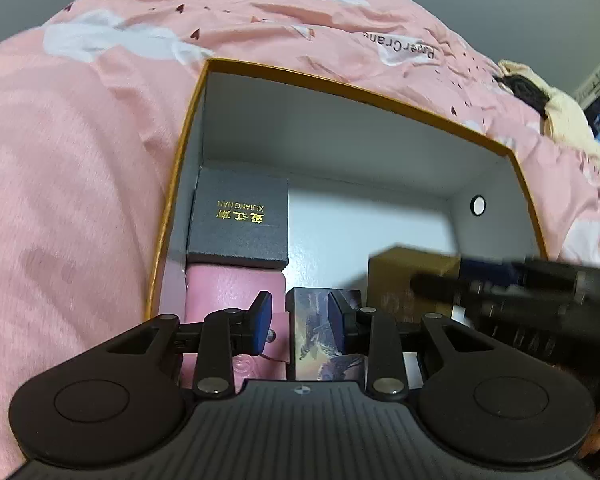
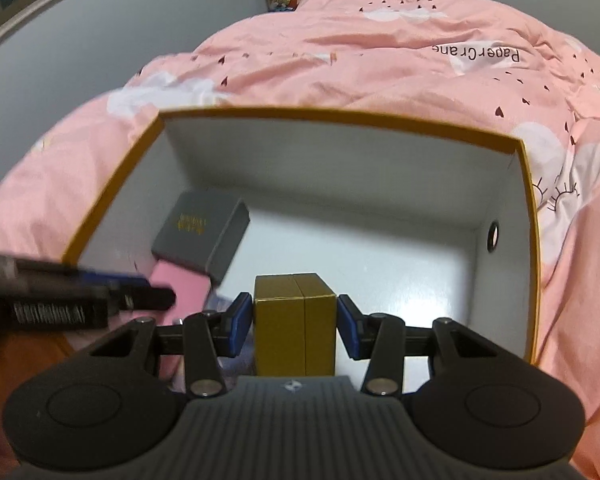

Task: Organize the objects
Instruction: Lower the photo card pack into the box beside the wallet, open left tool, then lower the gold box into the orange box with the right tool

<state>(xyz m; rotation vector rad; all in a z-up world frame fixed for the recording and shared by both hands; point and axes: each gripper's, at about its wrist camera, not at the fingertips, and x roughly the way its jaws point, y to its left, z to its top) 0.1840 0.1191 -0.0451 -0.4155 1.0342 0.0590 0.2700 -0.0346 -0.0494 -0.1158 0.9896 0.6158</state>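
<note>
Between the right tongs [image 2: 295, 322] stands a small gold box [image 2: 295, 328], upright inside the big open box [image 2: 340, 118]. The left pad touches its side; a thin gap shows at the right pad, so the tongs look released or only loosely around it. I judge the gold box to be stiff, light cardboard with smooth, somewhat slippery faces, best taken squarely across its two flat sides, low enough that it won't tip.

Between the left tongs [image 1: 299, 322] sits a picture-printed box [image 1: 314, 344], with the blue pads spread apart and clenching nothing; one pad hangs over a pink case [image 1: 224, 284] just to the left. Beyond the pink case, touching it, a grey box [image 1: 238, 216] with gold lettering lies in the far-left corner. These too look rigid and light.

Farther off, the big box's white floor is bare, with a round hole [image 1: 477, 205] in its right wall. Past its gold rim spreads the pink bed quilt [image 2: 380, 40].
</note>
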